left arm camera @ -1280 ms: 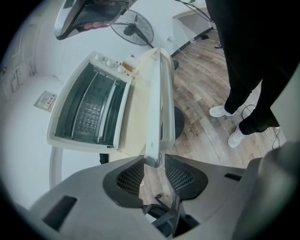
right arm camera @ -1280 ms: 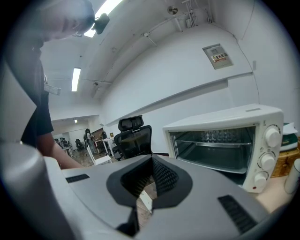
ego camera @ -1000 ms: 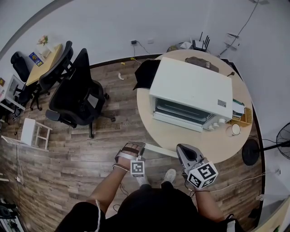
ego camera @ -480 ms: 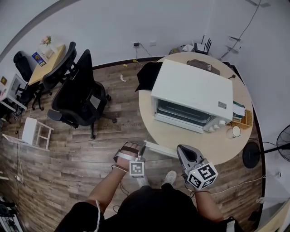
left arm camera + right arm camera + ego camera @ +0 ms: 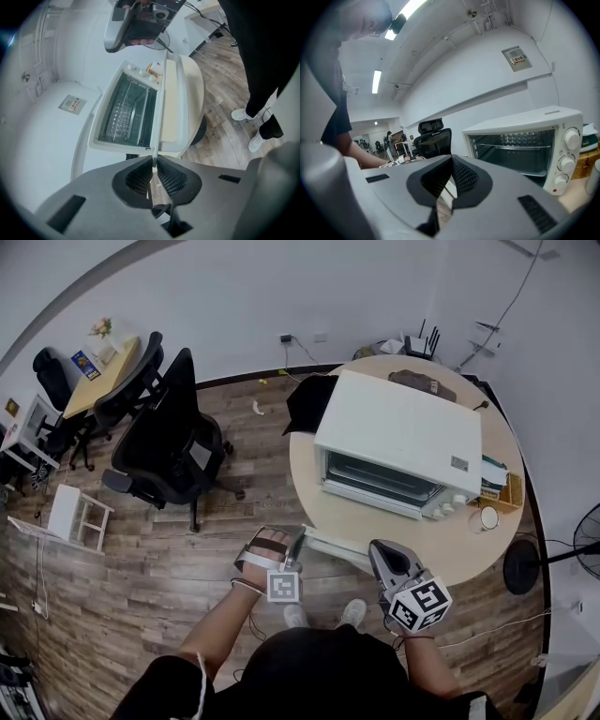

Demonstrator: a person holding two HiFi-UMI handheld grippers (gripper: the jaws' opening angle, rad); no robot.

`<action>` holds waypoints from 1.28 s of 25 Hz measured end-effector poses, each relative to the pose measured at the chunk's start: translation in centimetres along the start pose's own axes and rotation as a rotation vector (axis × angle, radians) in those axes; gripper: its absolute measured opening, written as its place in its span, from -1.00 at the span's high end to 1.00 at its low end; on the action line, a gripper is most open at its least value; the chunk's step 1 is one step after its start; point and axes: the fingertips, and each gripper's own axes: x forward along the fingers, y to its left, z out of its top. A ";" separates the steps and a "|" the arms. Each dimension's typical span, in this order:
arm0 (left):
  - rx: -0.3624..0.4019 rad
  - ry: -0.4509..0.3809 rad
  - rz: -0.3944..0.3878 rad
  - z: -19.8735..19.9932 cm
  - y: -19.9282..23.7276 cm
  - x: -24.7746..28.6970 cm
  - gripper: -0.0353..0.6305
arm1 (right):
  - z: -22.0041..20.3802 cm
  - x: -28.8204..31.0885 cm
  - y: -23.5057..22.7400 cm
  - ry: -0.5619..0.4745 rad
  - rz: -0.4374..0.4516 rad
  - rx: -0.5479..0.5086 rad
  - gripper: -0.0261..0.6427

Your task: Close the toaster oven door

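Head view: the left gripper [image 5: 298, 542] is held low in front of the body with the forearm reaching forward, its tip at the near left corner of the toaster oven door [image 5: 334, 546]; the door is open, swung down from the toaster oven [image 5: 398, 427] and projecting past the edge of the round table [image 5: 307, 486] toward the person; the right gripper [image 5: 380, 551] is held just beside the door's right end, pointed at the oven; a mug [image 5: 484, 517] is set near the oven's right corner, and an office chair [image 5: 169, 442] is placed well apart on the floor.

Left gripper view: the jaws of the left gripper [image 5: 153, 163] are clenched on the thin edge of the door [image 5: 169, 108]; the oven cavity [image 5: 127, 110] is exposed beyond it; the table [image 5: 196, 93] is seen beside the door.

Right gripper view: the jaws of the right gripper [image 5: 451, 160] are pressed together at the tips with nothing held; the oven [image 5: 520, 140] is seen open ahead, its knobs [image 5: 571, 138] at the right; the chair [image 5: 433, 138] is seen behind.
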 end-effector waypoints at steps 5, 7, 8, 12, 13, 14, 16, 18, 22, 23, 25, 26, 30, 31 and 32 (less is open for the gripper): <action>-0.004 0.007 0.000 0.1 1.0 0.4 0.80 | 0.8 0.0 -0.3 -0.021 -0.008 -0.010 0.94; -0.010 0.007 0.023 0.2 1.7 0.5 0.80 | 1.1 0.0 -0.5 -0.027 -0.009 -0.014 0.94; -0.018 0.007 0.031 0.2 2.0 0.6 0.80 | 1.1 0.0 -0.7 -0.028 -0.012 -0.014 0.94; -0.017 0.022 0.049 0.3 3.2 1.0 0.79 | 1.1 -0.3 -1.3 -0.030 -0.026 -0.007 0.94; -0.015 0.023 0.057 0.3 3.6 1.1 0.78 | 1.2 -0.4 -1.3 -0.032 -0.029 -0.007 0.94; -0.017 0.019 0.069 0.4 4.0 1.2 0.77 | 1.2 -0.5 -1.4 -0.036 -0.033 -0.007 0.94; -0.024 0.009 0.093 0.6 4.8 1.4 0.76 | 1.4 -0.6 -1.6 -0.045 -0.042 -0.009 0.94; -0.017 0.004 0.110 0.6 5.6 1.7 0.73 | 1.6 -0.7 -1.9 -0.053 -0.050 -0.009 0.94; -0.009 0.004 0.135 0.7 6.9 2.4 0.69 | 1.6 -0.9 -2.4 -0.057 -0.059 -0.008 0.94; -0.005 0.008 0.130 0.7 7.0 2.6 0.69 | 1.6 -0.9 -2.5 -0.057 -0.062 -0.007 0.94; 0.008 0.015 0.121 0.7 7.1 2.9 0.68 | 1.6 -1.1 -2.8 -0.059 -0.067 -0.006 0.94; 0.007 0.012 0.120 0.8 7.3 3.0 0.67 | 1.7 -1.2 -2.9 -0.060 -0.070 -0.006 0.94; 0.009 0.007 0.142 1.0 8.4 3.4 0.65 | 1.8 -1.6 -3.2 -0.063 -0.079 -0.005 0.94; 0.010 0.008 0.148 1.1 8.8 3.5 0.63 | 1.8 -1.7 -3.3 -0.064 -0.081 -0.004 0.94; 0.007 0.010 0.148 1.1 9.0 3.8 0.62 | 1.8 -1.7 -3.4 -0.064 -0.083 -0.003 0.94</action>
